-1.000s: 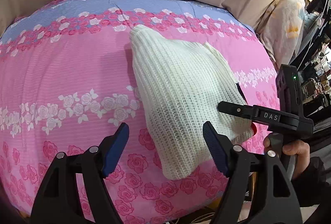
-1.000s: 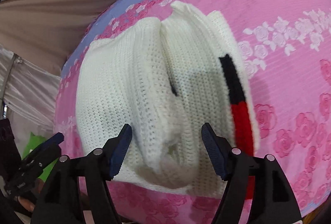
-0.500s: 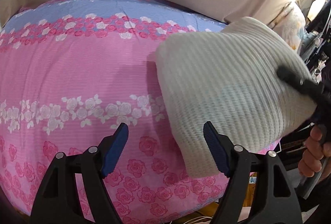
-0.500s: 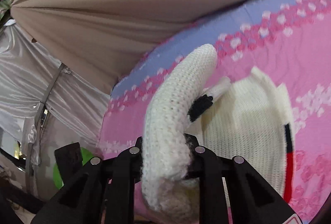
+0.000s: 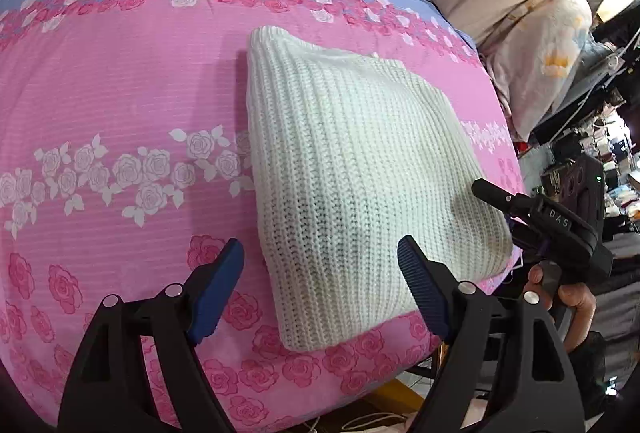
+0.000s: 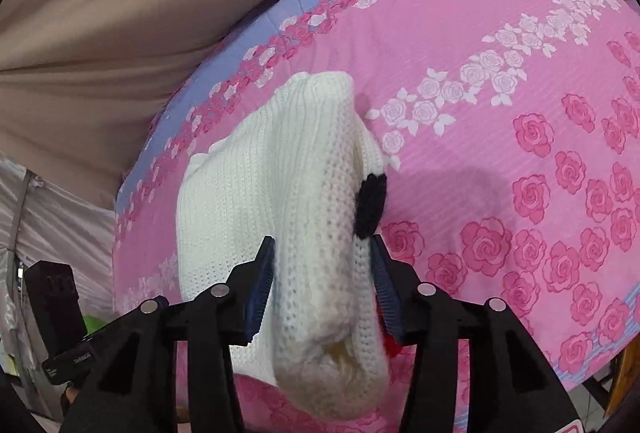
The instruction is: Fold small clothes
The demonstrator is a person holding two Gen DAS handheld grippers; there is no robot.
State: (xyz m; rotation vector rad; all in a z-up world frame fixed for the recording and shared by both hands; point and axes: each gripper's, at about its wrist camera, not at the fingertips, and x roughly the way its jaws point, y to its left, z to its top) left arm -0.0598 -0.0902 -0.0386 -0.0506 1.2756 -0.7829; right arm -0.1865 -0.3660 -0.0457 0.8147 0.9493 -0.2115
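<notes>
Along the right edge of the left wrist view, clutter on dark shelves and a pale flowered bundle crowd the bed's far side; nothing lies between the grippers and the garment. At lower centre the left gripper hangs tilted down with its blue pads spread wide and empty, the near corner of the white knitted sweater just beyond them. At right, a hand holds the right gripper, whose jaws have just been opening; a thick fold of the sweater with a black patch sits between the pads, both touching it. The sweater lies folded on a pink rose-print bedspread with a blue band, beige cloth behind.
</notes>
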